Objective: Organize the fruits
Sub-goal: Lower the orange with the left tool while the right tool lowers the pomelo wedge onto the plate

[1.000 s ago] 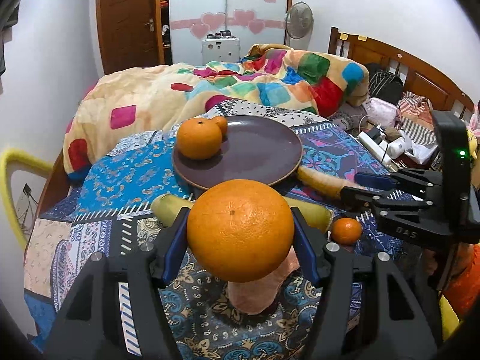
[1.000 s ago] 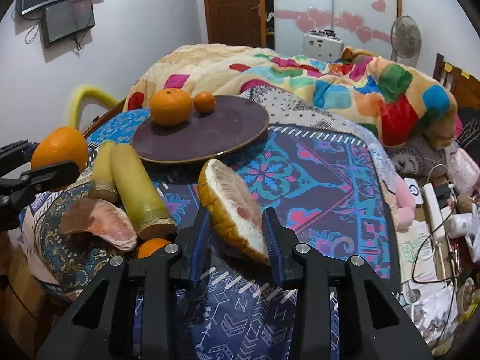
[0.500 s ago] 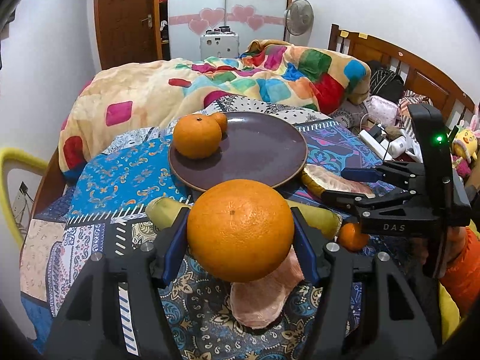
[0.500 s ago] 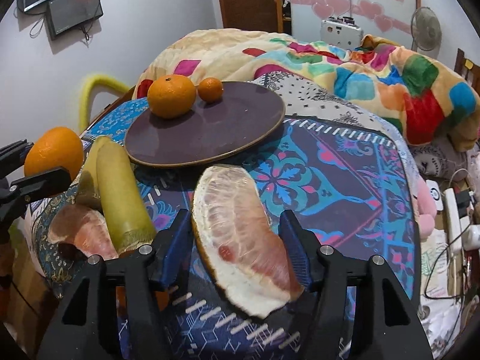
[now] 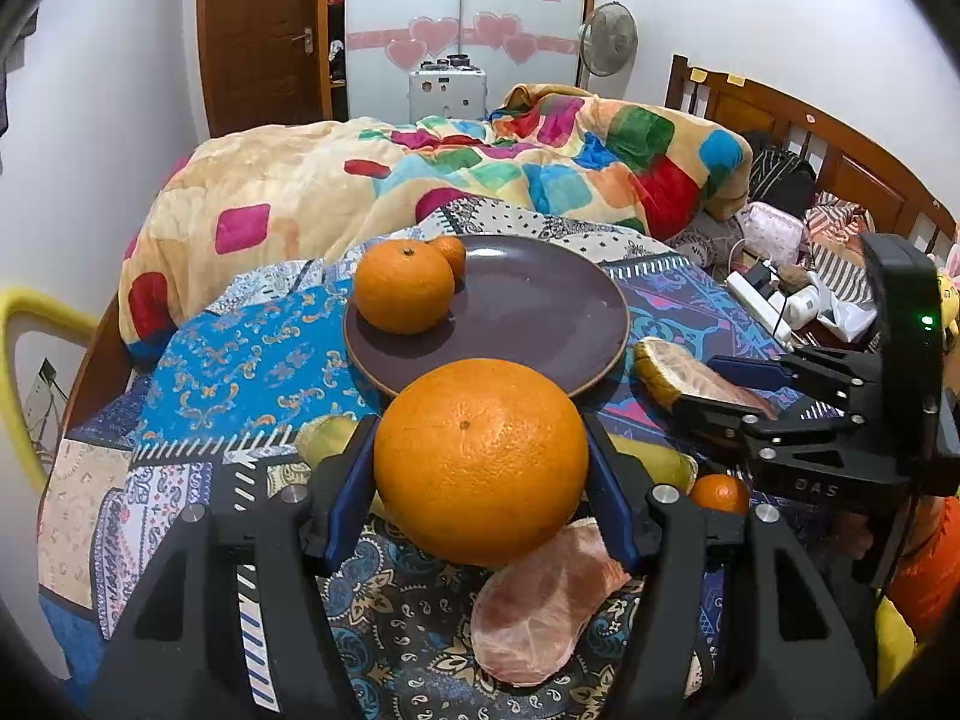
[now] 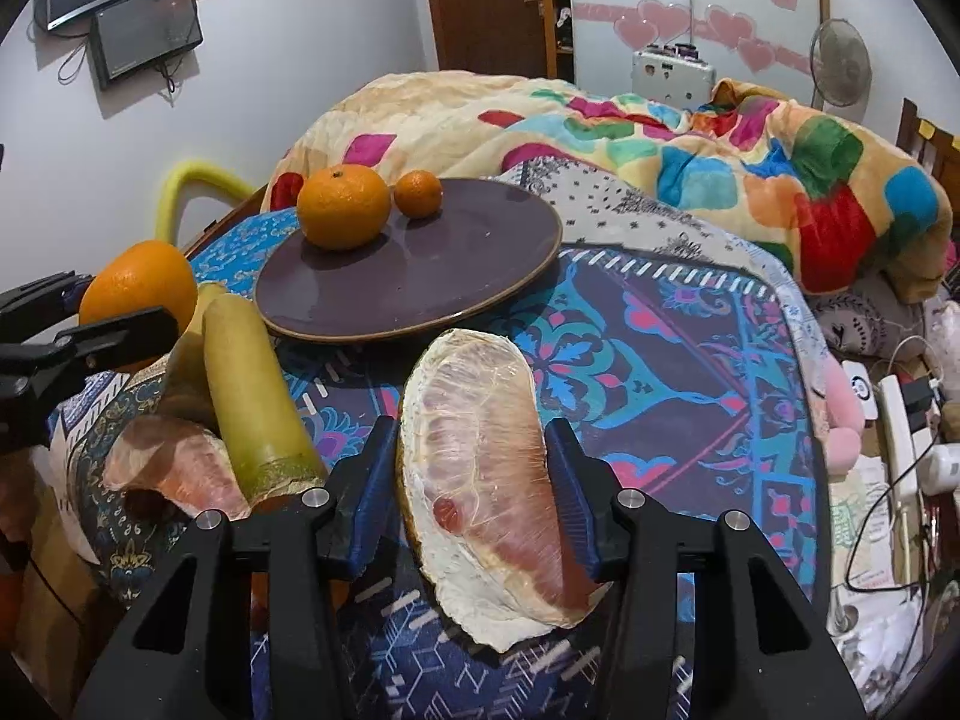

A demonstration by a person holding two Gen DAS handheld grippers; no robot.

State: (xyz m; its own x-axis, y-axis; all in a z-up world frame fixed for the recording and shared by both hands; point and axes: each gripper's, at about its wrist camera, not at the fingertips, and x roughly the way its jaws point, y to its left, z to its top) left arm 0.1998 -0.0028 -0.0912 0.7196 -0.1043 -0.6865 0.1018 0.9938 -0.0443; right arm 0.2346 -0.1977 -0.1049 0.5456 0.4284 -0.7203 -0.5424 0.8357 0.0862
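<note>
My left gripper [image 5: 480,468] is shut on a large orange [image 5: 480,459], held above the patterned cloth just short of the dark plate [image 5: 540,312]. The plate holds an orange [image 5: 402,287] and a small mandarin [image 5: 451,252]. My right gripper [image 6: 474,474] is shut on a pomelo wedge [image 6: 480,480], lifted to the right of the plate [image 6: 432,276]. The wedge also shows in the left wrist view [image 5: 678,372]. A second pomelo piece [image 5: 546,600], two yellow-green sugarcane pieces [image 6: 252,396] and a small mandarin [image 5: 719,493] lie on the cloth.
The fruit lies on a patterned cloth [image 6: 660,360] over the bed. A colourful blanket [image 5: 480,180] is heaped behind the plate. Cables, a power strip and clutter [image 6: 900,438] lie at the right. A yellow chair frame [image 5: 24,324] stands at the left.
My right gripper has closed on the pomelo wedge, lifted it off the cloth and turned it upright. My left gripper has kept hold of the orange and edged closer to the plate.
</note>
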